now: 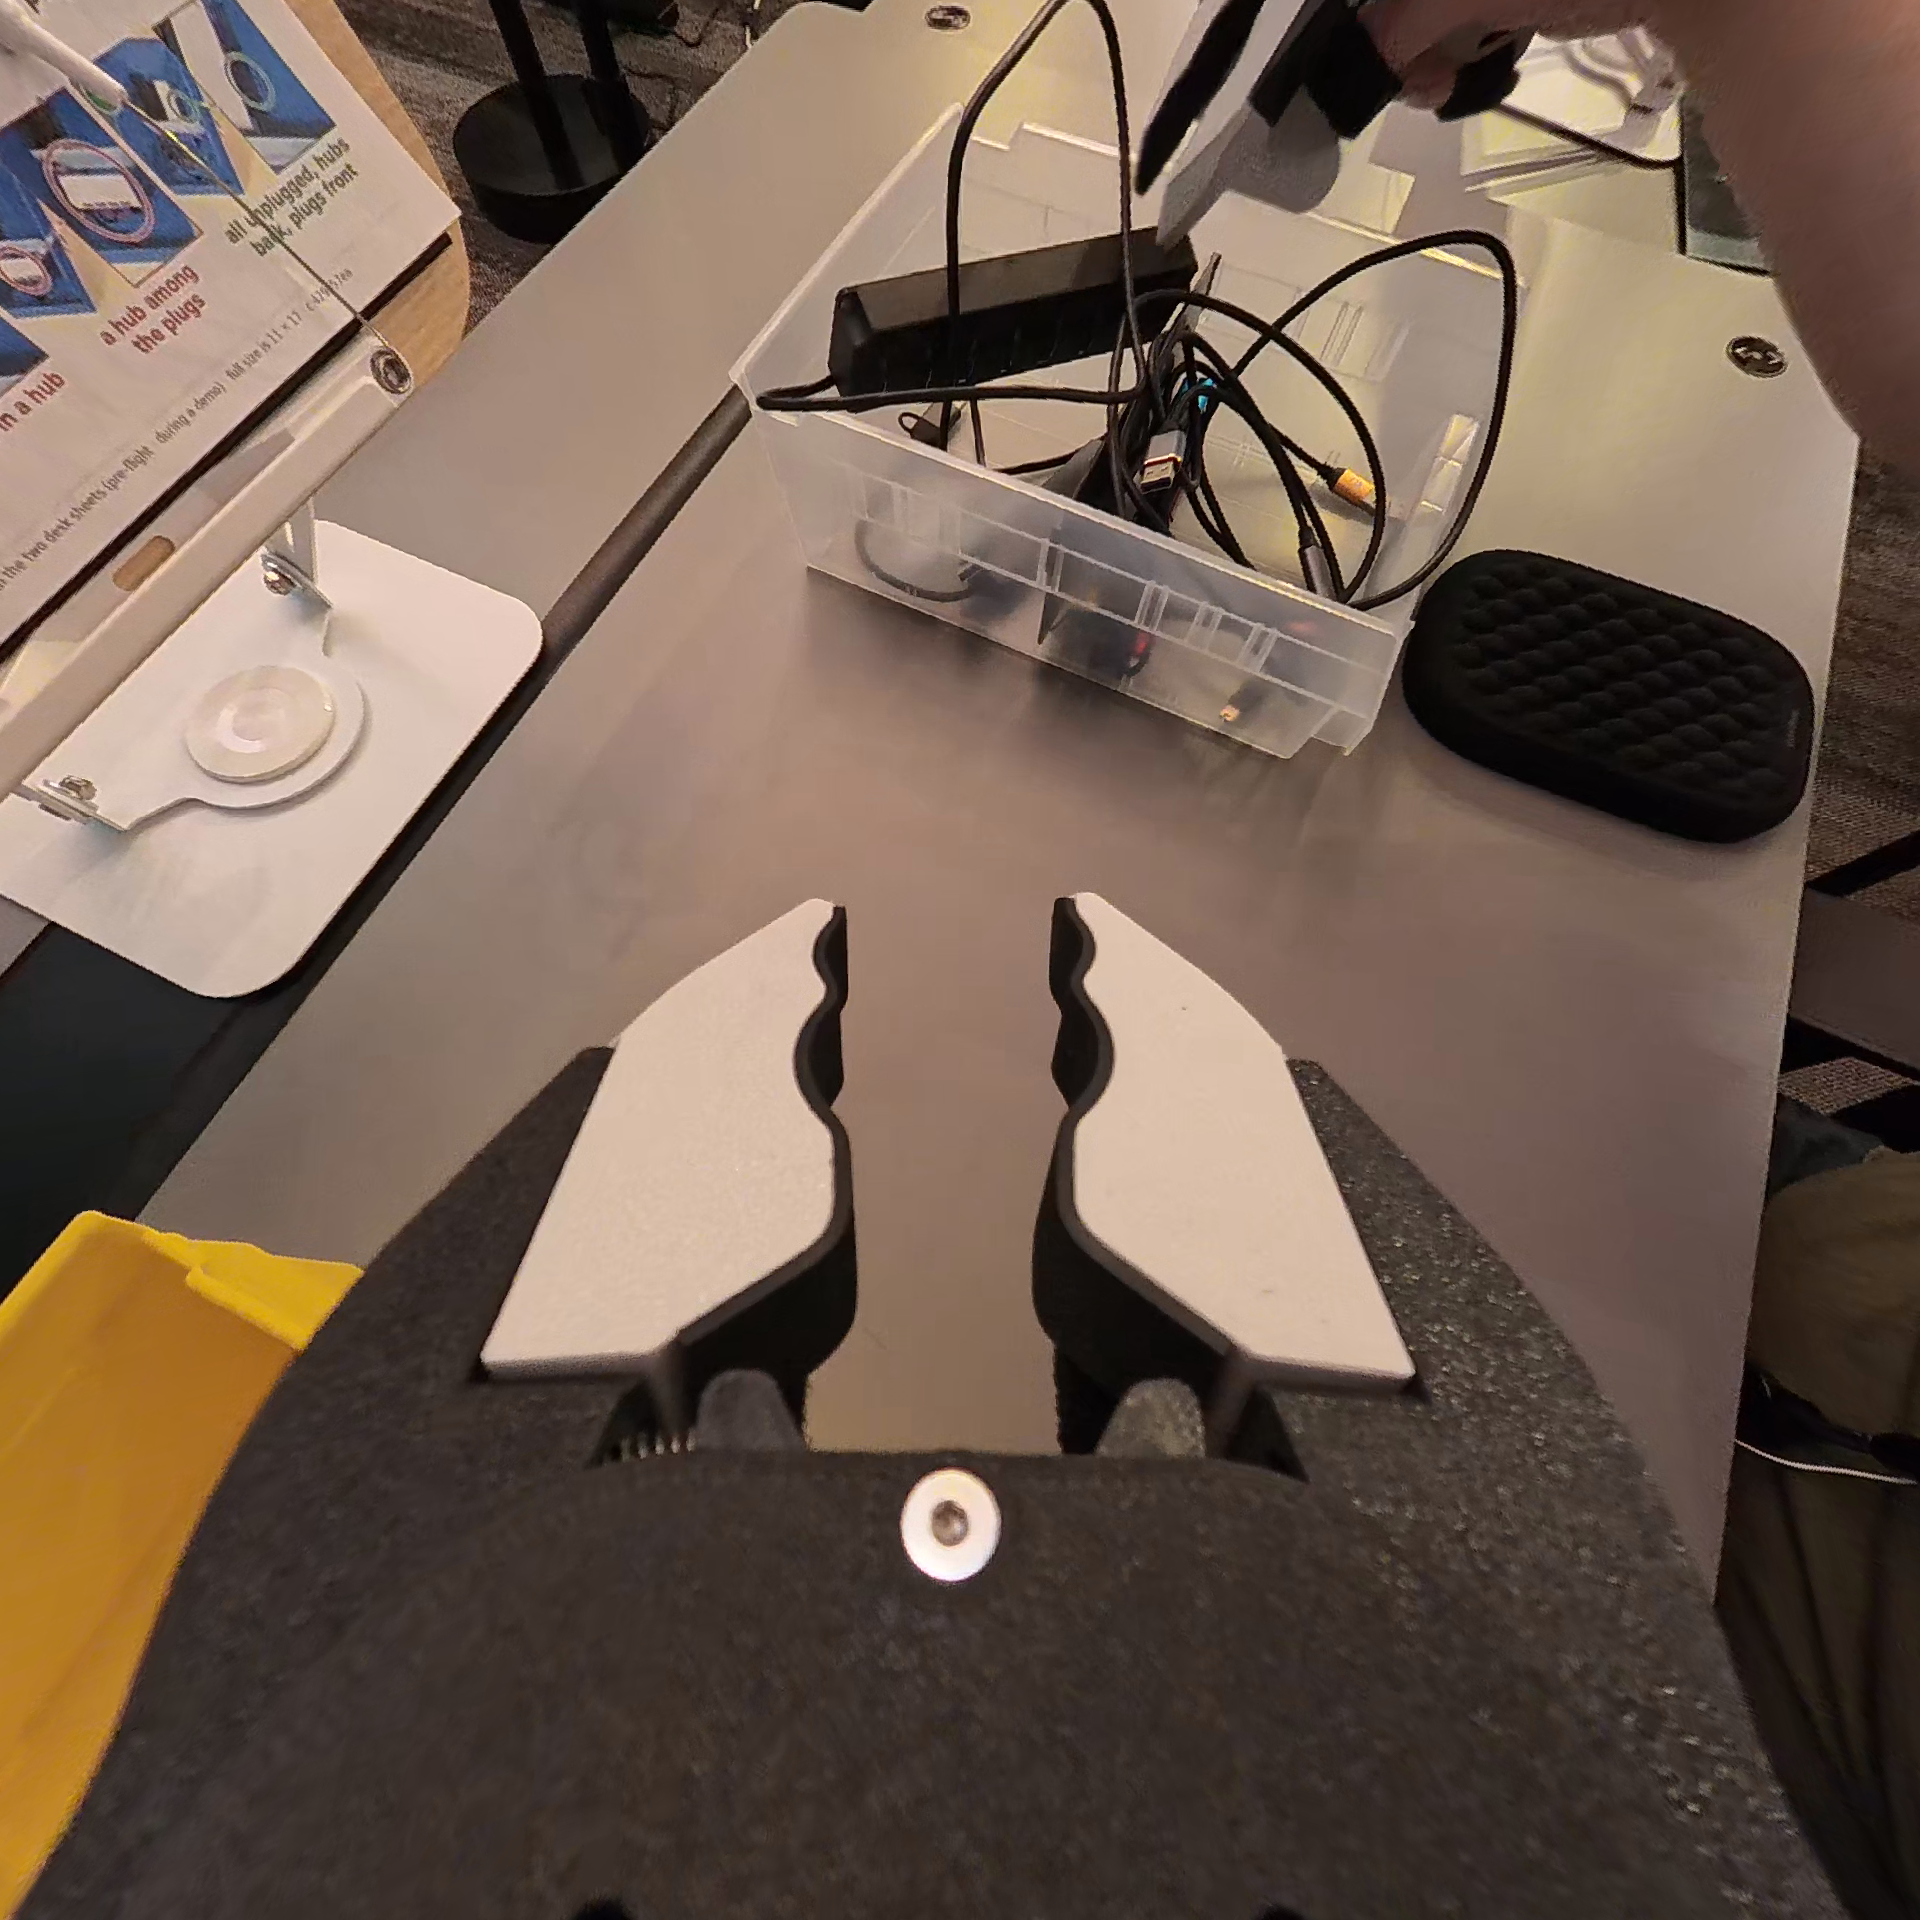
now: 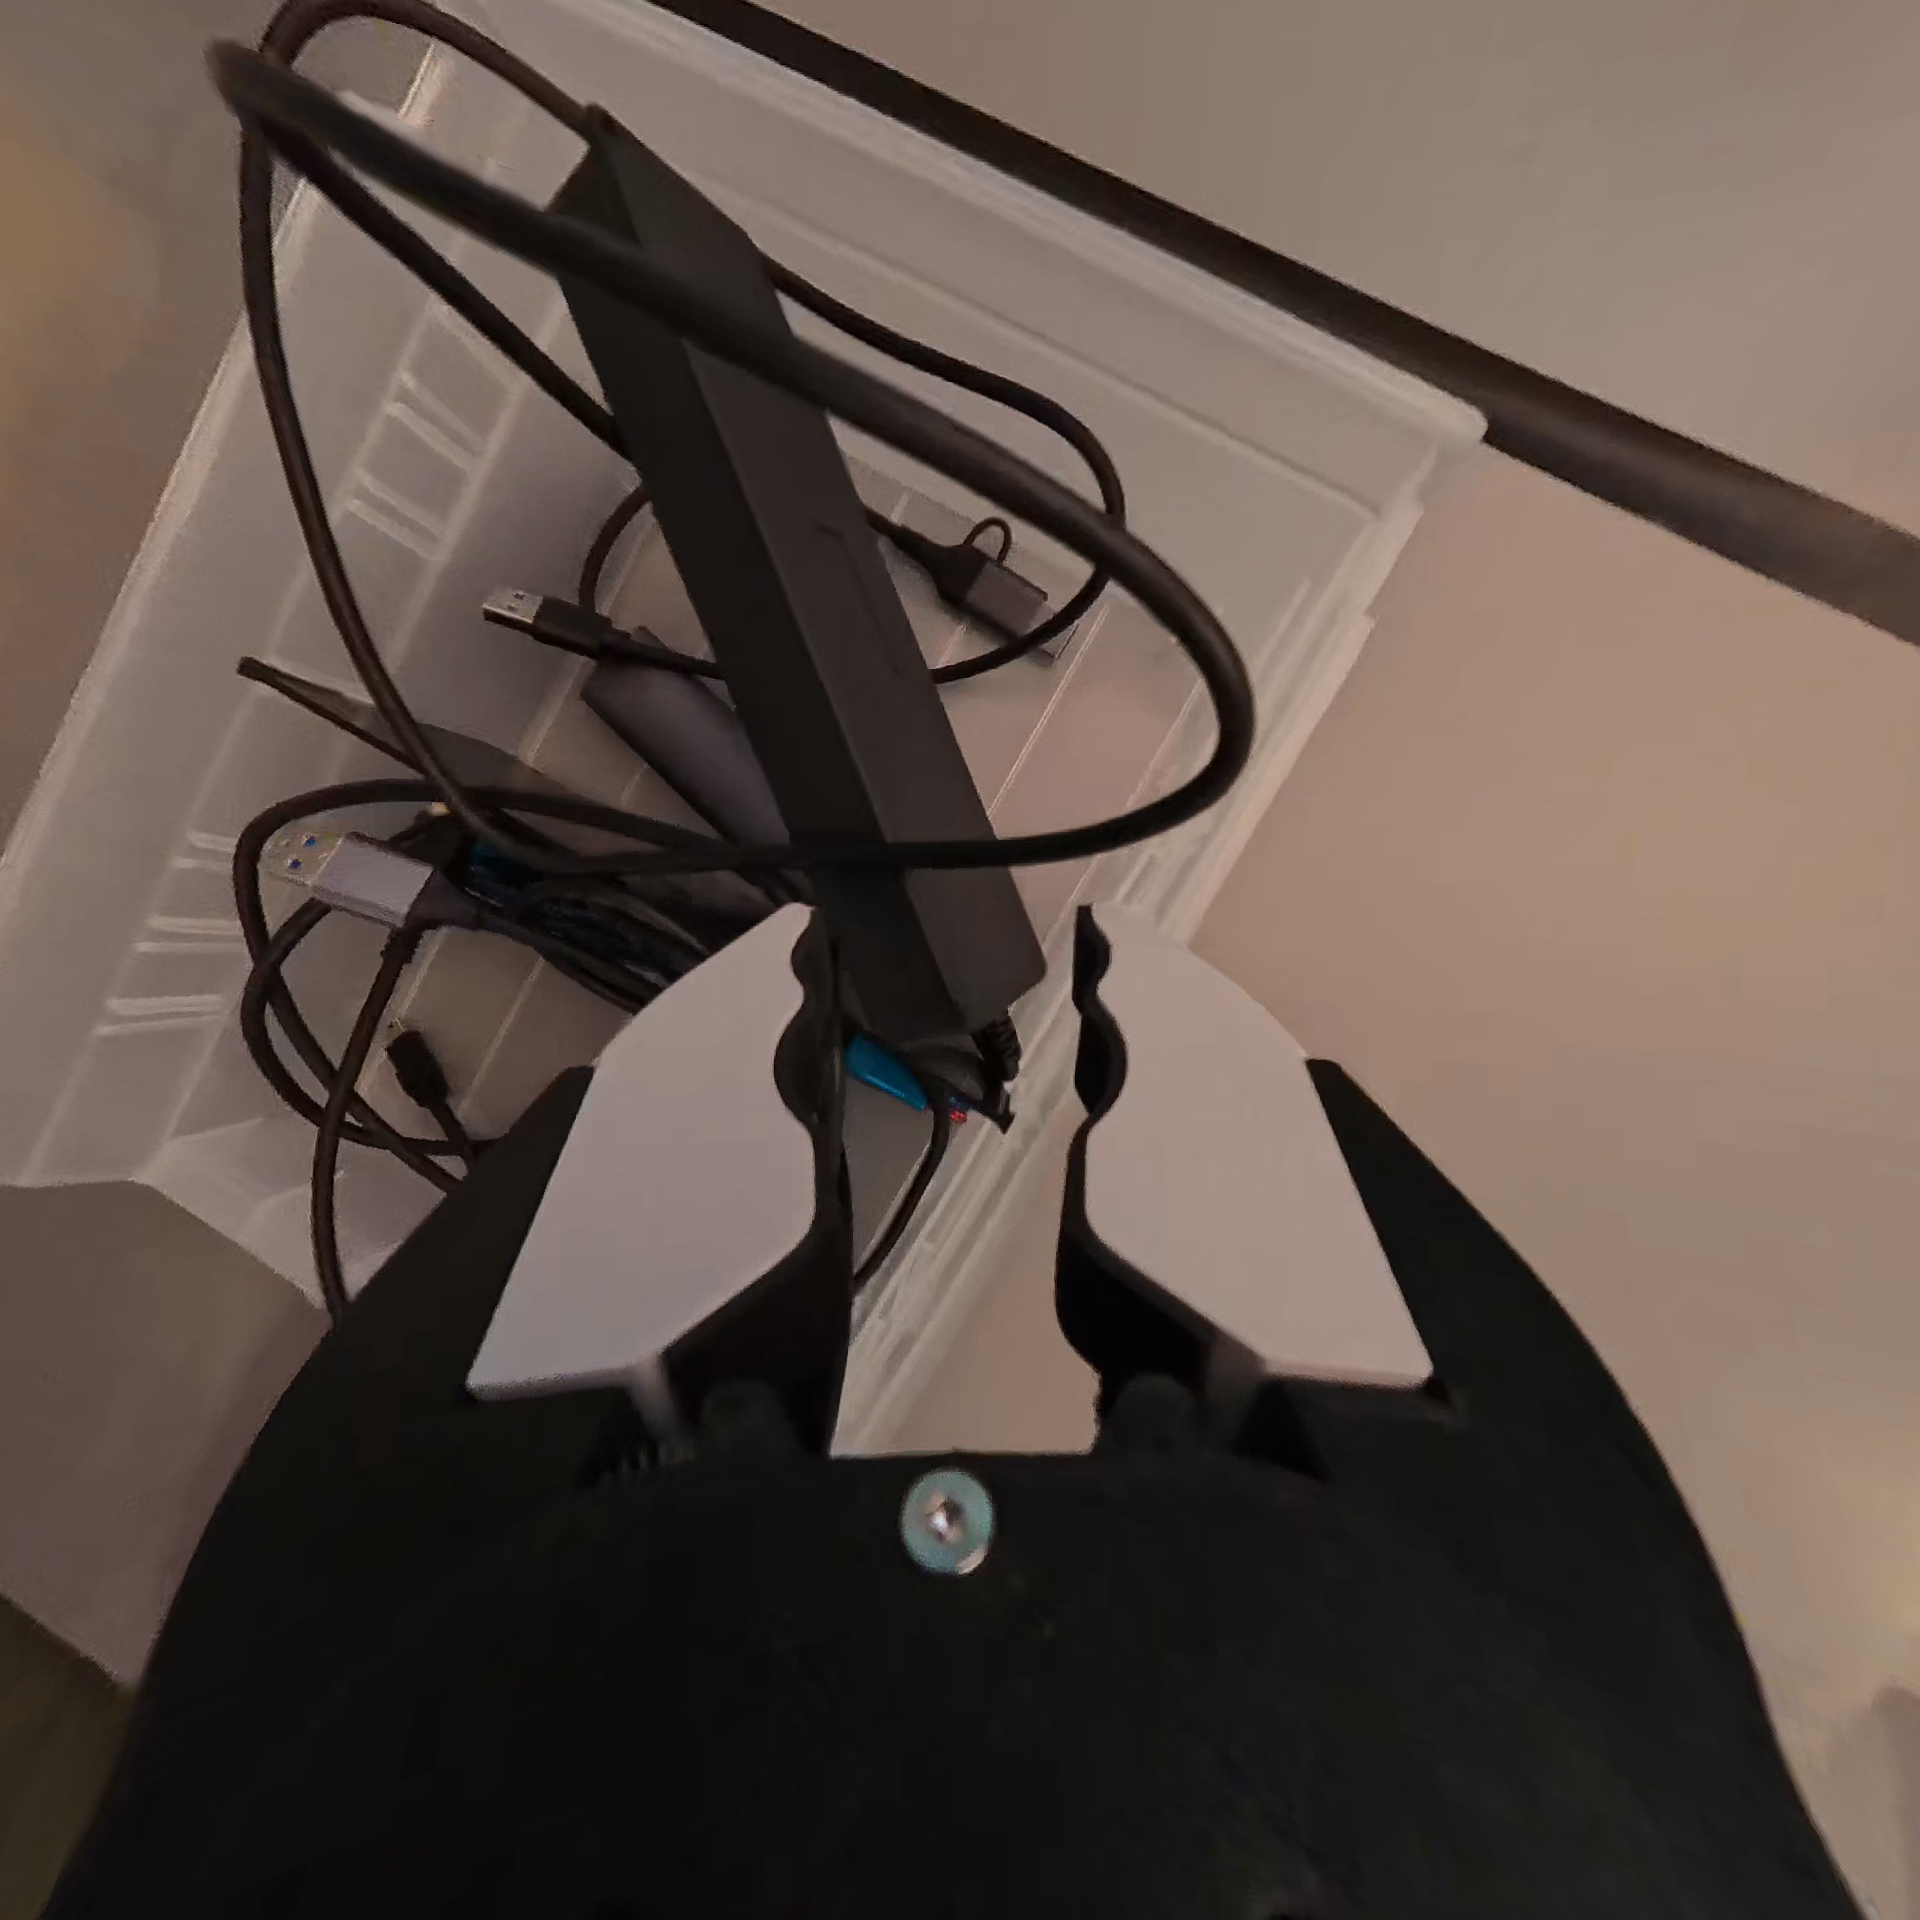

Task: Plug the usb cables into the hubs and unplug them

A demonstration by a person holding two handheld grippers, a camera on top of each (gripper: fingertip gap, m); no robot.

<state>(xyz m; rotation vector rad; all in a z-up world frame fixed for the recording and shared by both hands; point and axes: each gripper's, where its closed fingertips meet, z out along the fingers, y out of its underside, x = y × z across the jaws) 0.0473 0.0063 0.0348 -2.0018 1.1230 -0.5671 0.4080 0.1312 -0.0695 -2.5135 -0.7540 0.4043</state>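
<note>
A clear plastic bin (image 1: 1091, 613) on the grey table holds a long black USB hub (image 1: 997, 301) and a tangle of black cables (image 1: 1351, 436). My left gripper (image 1: 945, 914) is open and empty, low over bare table in front of the bin. My right gripper (image 1: 1174, 177) hangs over the bin's far side at the hub's right end. In the right wrist view it (image 2: 945, 925) is open, its fingers on either side of the hub's (image 2: 769, 561) near end, not closed on it. A silver USB plug (image 2: 343, 873) and a grey hub (image 2: 665, 707) lie underneath.
A black padded wrist rest (image 1: 1605, 696) lies right of the bin. An instruction sheet (image 1: 156, 260) on a white stand (image 1: 260, 748) is at the left. A yellow bin (image 1: 125, 1455) sits at the lower left. A person's arm (image 1: 1818, 208) crosses the top right. Some 40 cm of space lies between my two pairs of fingers. The silver USB plug (image 2: 343, 873) lies some 11 cm from my right tips, 30 cm from my left tips. It is also in sight in the left wrist view (image 1: 1163, 455).
</note>
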